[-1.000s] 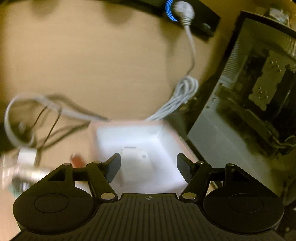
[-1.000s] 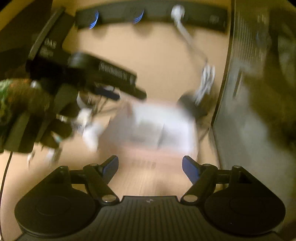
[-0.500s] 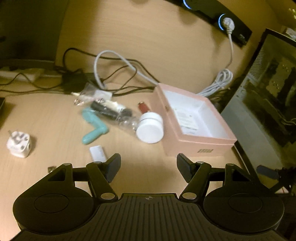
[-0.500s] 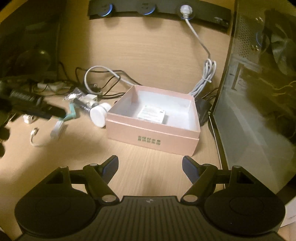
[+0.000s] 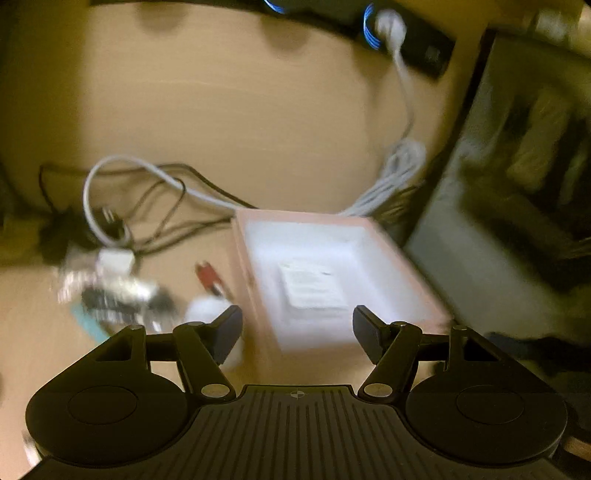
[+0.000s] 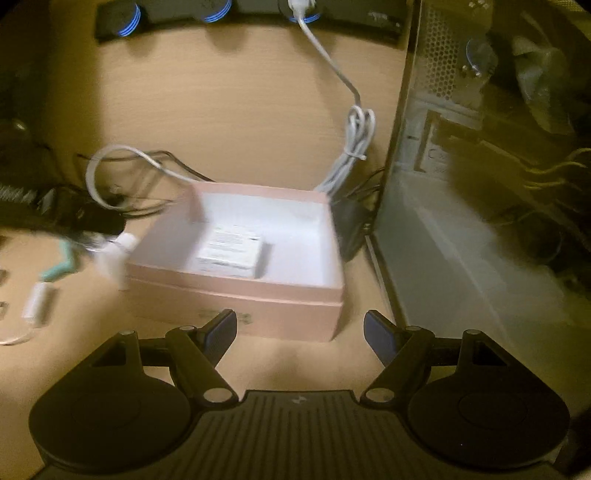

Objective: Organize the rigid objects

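The fingers [image 6: 221, 328] of the right gripper [image 6: 300, 332] and left gripper [image 5: 297, 328] are seen spread and empty. The pink box [image 6: 236, 306], holding a white packet [image 6: 231, 253], is set on the tabletop [image 6: 240, 110] at twelve o'clock, loose items [image 5: 118, 291] at nine.

Computer case [image 6: 480, 206], power strip [image 6: 369, 16], bundled cable [image 6: 356, 147].

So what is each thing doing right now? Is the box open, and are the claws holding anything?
Pink box: open, no lid on it.
Small white packet: lying flat inside the box.
Left claw: open, holding nothing.
Right claw: open, holding nothing.
White cable: plugged into the power strip, its slack bundled.
Teal piece: lying on the desk, outside the box.
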Motion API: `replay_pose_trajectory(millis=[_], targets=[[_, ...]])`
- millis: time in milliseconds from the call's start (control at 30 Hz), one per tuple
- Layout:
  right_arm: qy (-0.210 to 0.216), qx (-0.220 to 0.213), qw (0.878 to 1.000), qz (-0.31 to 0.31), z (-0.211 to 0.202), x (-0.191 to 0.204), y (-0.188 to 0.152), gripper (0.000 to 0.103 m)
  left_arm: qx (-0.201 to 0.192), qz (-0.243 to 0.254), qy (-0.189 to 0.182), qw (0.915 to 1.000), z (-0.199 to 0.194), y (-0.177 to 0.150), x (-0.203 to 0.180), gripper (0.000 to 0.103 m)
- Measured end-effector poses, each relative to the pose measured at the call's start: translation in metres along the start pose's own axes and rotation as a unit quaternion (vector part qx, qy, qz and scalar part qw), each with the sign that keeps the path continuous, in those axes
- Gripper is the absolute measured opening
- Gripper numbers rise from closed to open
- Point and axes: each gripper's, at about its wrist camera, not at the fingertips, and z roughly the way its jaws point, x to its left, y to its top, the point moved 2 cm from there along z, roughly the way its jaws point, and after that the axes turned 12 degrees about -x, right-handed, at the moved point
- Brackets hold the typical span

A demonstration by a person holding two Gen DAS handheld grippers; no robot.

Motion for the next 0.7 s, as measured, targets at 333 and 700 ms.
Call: replay_pose_trajectory(millis=[333,700], targets=[[0.006,0.026,0.999,0.018,0.056,0.002,-0.002,0.06,0.037,0.042,0.071,0.9959,0.036,-0.011,0.045,0.072],[-0.015,-0.021,0.994,0.103,0.055,-0.014,0.072,0.06,0.003,-0.085,0.011,0.9964,-0.011,-0.004,0.109,0.066]])
